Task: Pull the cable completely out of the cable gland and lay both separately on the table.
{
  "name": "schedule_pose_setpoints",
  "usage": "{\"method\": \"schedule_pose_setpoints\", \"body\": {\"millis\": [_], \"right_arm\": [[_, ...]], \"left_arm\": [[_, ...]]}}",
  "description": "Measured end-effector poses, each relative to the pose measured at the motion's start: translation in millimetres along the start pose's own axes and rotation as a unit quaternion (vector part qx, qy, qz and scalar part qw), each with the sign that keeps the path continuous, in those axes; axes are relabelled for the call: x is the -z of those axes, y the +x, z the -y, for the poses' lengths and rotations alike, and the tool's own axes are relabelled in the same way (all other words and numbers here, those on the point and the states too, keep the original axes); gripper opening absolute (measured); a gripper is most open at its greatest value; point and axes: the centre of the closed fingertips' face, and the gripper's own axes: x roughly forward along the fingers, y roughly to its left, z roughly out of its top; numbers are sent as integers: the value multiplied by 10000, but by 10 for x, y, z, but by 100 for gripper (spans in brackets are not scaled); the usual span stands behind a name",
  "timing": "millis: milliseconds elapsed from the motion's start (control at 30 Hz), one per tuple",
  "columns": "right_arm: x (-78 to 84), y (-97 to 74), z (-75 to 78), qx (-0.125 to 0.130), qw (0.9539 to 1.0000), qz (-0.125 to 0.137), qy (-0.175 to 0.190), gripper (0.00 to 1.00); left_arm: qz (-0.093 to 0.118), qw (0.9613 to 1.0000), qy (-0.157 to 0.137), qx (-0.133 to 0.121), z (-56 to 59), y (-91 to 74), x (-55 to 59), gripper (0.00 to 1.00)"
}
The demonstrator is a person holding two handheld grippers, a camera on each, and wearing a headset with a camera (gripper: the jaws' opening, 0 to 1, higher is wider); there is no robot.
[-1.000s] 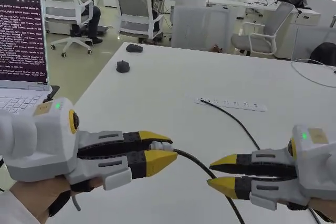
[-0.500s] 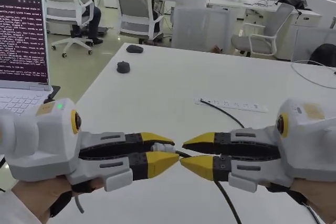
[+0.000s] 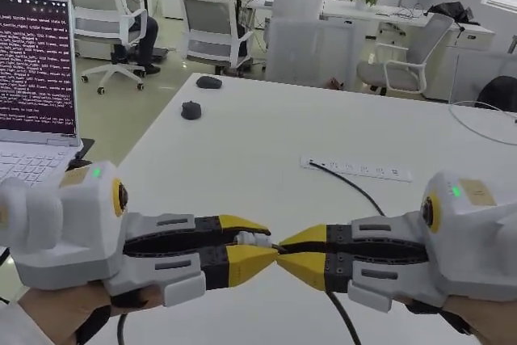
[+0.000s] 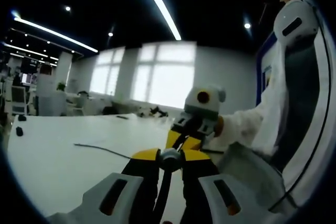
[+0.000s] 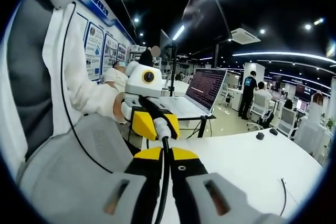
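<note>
Head view, cable (image 3: 365,196), laptop (image 3: 36,86), power strip (image 3: 359,171)

Cable gland (image 3: 257,239): small, white, round-bodied, raised in mid-air at near centre, axis lying left to right; cable (image 3: 342,320): black, thin, seated in the gland, leaving rightward, then drooping nearward.
</note>
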Motion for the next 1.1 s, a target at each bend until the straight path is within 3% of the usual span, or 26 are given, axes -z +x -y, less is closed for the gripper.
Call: {"method": "schedule_pose_setpoints", "body": {"millis": [400, 833, 1100], "right_arm": [[42, -19, -3, 50, 10000, -29, 24, 3], [227, -116, 67, 197, 9996, -209, 58, 3], [443, -186, 111, 306, 9975, -643, 8, 3]], "left_arm": [[-23, 10000, 23, 1, 2, -5, 12, 16], [15, 10000, 35, -57, -17, -11, -8, 16], [-8, 10000, 37, -67, -10, -11, 0, 16]]}}
